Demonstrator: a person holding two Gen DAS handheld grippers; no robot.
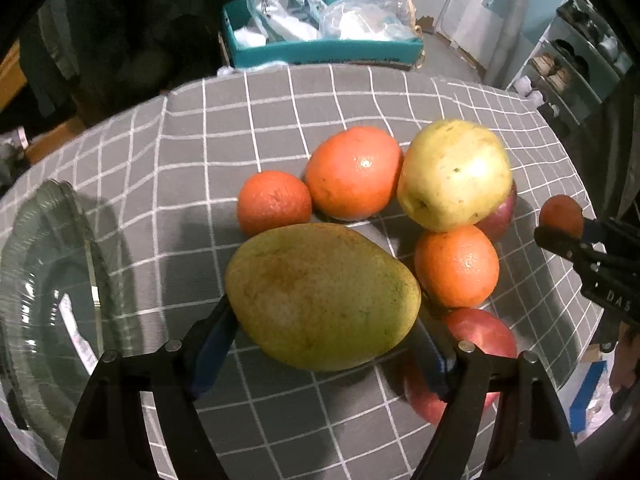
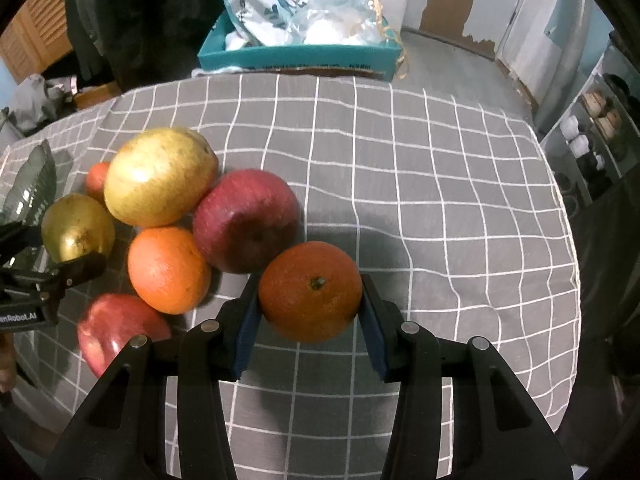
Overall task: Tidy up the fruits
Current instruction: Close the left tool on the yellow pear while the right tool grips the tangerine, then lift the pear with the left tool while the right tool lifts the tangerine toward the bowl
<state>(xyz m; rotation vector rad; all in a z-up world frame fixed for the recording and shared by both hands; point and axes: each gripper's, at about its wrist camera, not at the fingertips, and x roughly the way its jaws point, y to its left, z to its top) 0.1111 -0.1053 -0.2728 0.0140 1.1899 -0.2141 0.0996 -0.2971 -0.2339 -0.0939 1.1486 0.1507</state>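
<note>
Left tongs clamp mango; right tongs clamp orange.

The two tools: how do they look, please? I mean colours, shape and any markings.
Both the left tool and the right tool have black plastic frames with cut-out openings, round silver pins at the joints, and blue pads inside the fingers. White lettering marks the side of each body. No cables or sleeves show.

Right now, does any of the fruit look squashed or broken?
No, nothing stands out. The mango sits whole between the left gripper fingers, and the orange in the right gripper looks unmarked. The apples and pear lie in a pile on the checked cloth, unspilled.
</note>
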